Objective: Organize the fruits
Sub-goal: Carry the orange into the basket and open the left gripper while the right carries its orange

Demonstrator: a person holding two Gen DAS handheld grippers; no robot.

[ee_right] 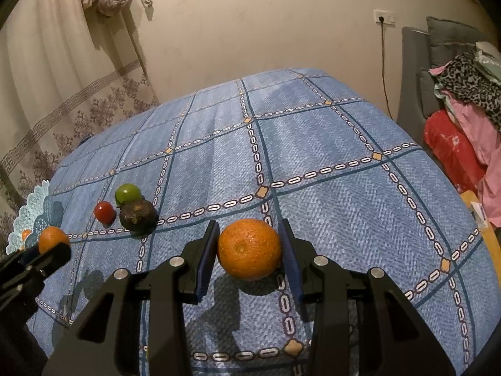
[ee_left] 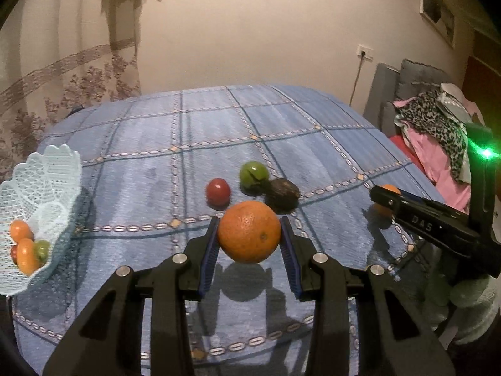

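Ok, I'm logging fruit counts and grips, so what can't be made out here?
- Basket contents: left wrist view, mesh wall and frame edge hide some fruit.
- Left gripper around left orange, right gripper around right orange: pad contact unclear, own wrist views.
- Dark fruit: both views, too dim to identify.

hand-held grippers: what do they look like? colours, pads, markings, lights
Both are matte black plastic linkage frames with round silver pivot pins. The left hand-held gripper and right hand-held gripper each carry ribbed blue pads inside the fingers. Seen from the left wrist, the right unit's side bears pale "DAS" lettering and a glowing green light. No cables or sleeves visible.
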